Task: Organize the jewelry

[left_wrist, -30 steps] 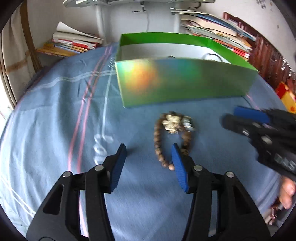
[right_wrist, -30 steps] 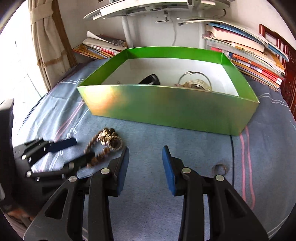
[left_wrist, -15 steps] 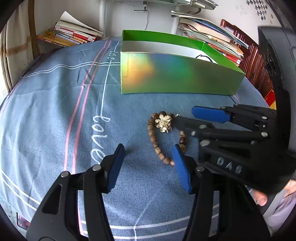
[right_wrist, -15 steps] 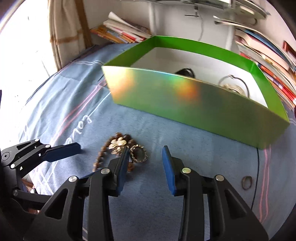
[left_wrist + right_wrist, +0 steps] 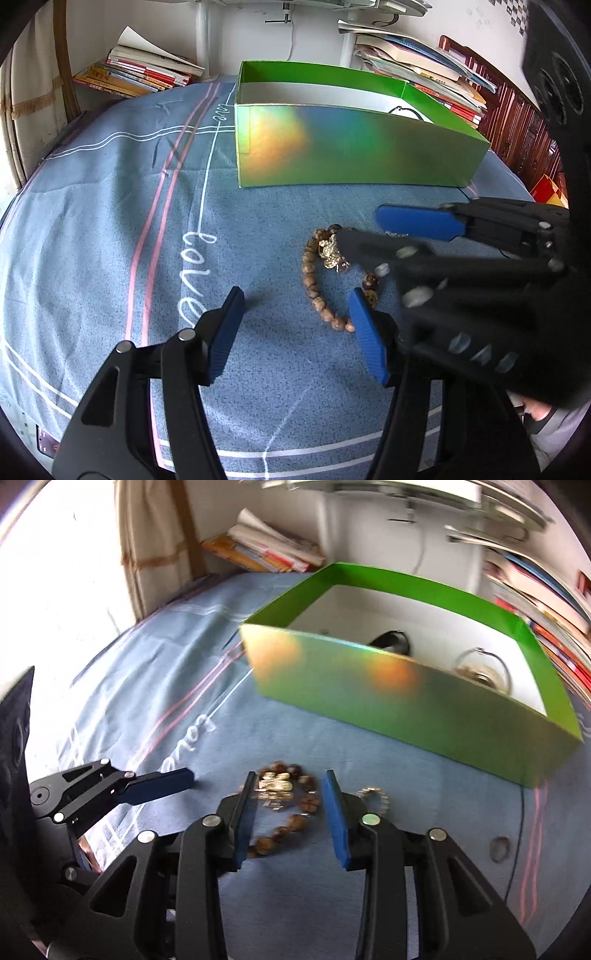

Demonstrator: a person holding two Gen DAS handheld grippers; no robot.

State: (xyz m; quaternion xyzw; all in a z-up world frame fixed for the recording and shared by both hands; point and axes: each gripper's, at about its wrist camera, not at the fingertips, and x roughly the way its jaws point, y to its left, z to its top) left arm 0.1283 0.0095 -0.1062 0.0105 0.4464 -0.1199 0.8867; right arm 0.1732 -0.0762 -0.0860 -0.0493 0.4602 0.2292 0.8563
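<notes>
A brown wooden-bead bracelet (image 5: pixel 314 284) with a gold charm (image 5: pixel 330 254) lies on the blue bedspread in front of the green box (image 5: pixel 351 155). My right gripper (image 5: pixel 290 779) straddles the charm (image 5: pixel 275 788) and upper beads (image 5: pixel 295 821). Its jaws are closing, and the pads stand clear of the beads. In the left wrist view the right gripper (image 5: pixel 360 227) reaches in from the right. My left gripper (image 5: pixel 295 295) hangs just short of the bracelet, jaws opening, with the nearest beads by its right finger. A small gold beaded ring (image 5: pixel 375 797) lies just right of the right gripper.
The green box (image 5: pixel 406 701) holds a black item (image 5: pixel 391 640) and a silver bangle (image 5: pixel 484 668). A small ring (image 5: pixel 498 849) and a black cable (image 5: pixel 517 830) lie at the right. Stacks of books (image 5: pixel 140 74) line the back wall. The left gripper's finger (image 5: pixel 159 786) is close beside the right gripper.
The right gripper has swung left over the bracelet and now straddles its charm, jaws slightly narrower. The left gripper's jaws have widened a little; it stays near the bracelet.
</notes>
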